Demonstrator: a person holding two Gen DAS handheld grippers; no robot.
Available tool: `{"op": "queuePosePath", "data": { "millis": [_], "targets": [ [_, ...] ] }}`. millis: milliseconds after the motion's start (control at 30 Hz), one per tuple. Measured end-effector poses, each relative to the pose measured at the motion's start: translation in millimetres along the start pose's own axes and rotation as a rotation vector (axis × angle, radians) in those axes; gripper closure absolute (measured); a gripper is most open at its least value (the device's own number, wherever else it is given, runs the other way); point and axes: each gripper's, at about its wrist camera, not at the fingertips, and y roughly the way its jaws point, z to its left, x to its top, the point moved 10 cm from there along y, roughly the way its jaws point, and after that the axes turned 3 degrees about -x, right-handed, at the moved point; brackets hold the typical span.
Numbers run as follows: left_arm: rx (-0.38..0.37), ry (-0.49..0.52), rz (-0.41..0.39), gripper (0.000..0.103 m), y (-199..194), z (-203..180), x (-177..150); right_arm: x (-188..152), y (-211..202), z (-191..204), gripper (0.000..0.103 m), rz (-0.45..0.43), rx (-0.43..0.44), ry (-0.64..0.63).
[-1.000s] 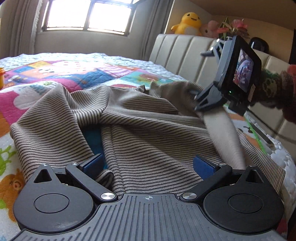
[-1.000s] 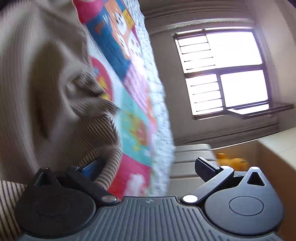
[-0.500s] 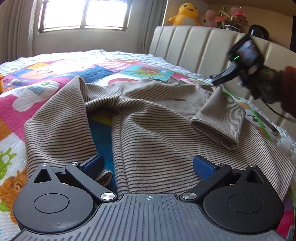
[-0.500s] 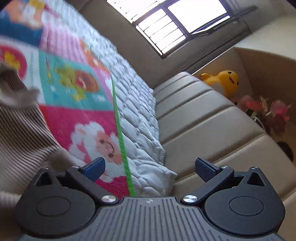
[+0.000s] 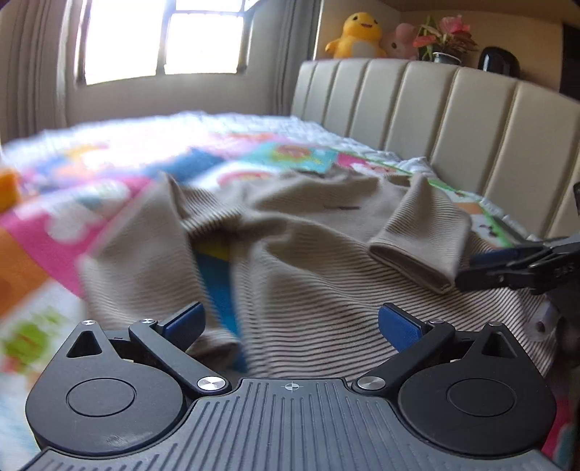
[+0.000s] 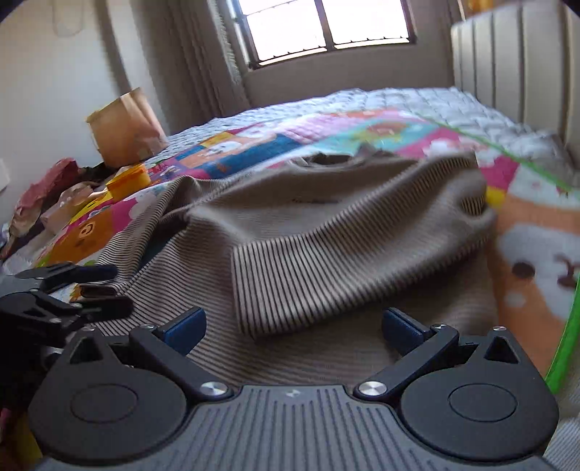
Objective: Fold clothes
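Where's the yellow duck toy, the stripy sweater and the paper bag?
duck [image 5: 357, 34], left wrist view, on its belly.
sweater [image 5: 326, 290], left wrist view, on its body.
paper bag [image 6: 125, 128], right wrist view, on its front.

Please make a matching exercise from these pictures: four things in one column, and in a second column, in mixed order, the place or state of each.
Things:
1. striped sweater
2. yellow duck toy
3. folded sleeve
4. left gripper

Places or states:
A. on top of the headboard
B. open, holding nothing
C. spread on the colourful quilt
D. lying across the sweater's body

Pairs: 1-C, 2-A, 3-D, 4-B
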Motion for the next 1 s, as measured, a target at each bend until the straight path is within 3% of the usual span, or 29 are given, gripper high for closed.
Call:
{"op": "queuePosePath", "data": {
  "millis": [67,200,367,533,600,633,700,733,800,867,933,1000],
  "targets": [
    [0.065,0.109,0.029,0.0,-5.3,10.8,-5.5,-2.8,1.2,-3.8,0.0,-0.048,0.006,0.034],
    [0.179,0.306,0.115,0.0,-10.8,34.8,-17.8,-1.0,5.7,-5.9,0.0,-0.013,0.028,0.056],
    [0.227,0.395,0.156,0.0,-0.7,54.4,-18.3,-3.1,7.4,-1.8,0.0,0.019,0.022,-0.007],
    [0.214,0.43,0.184,0.028,19.1,50.3,-11.2,-9.5,12.2,14.5,0.0,0.08,-0.066,-0.201],
    [0.206,0.414,0.191,0.032,28.2,50.6,-9.9,-8.9,9.2,19.8,0.0,0.07,-0.094,-0.24],
    [0.199,0.389,0.19,0.039,31.3,51.9,-8.0,-8.5,7.7,22.4,0.0,0.064,-0.108,-0.26],
    [0.199,0.311,0.19,0.052,33.0,60.1,-2.5,-3.0,-4.4,34.2,0.02,-0.015,-0.144,-0.339],
    [0.212,0.28,0.187,0.059,32.9,65.8,0.1,-0.3,-11.1,41.7,0.023,-0.059,-0.164,-0.393],
    [0.279,0.248,0.176,0.061,31.4,85.9,5.6,3.3,-16.6,58.2,0.023,-0.114,-0.194,-0.508],
    [0.359,0.192,0.171,0.062,27.6,113.9,11.7,1.8,-7.1,71.6,0.024,-0.104,-0.226,-0.645],
    [0.453,0.084,0.158,0.063,17.3,153.1,19.6,-0.7,8.8,76.3,0.034,-0.073,-0.256,-0.75],
    [0.517,-0.054,0.131,0.063,0.0,189.0,25.0,3.5,22.0,73.5,0.056,-0.036,-0.258,-0.771]
  ]
}}
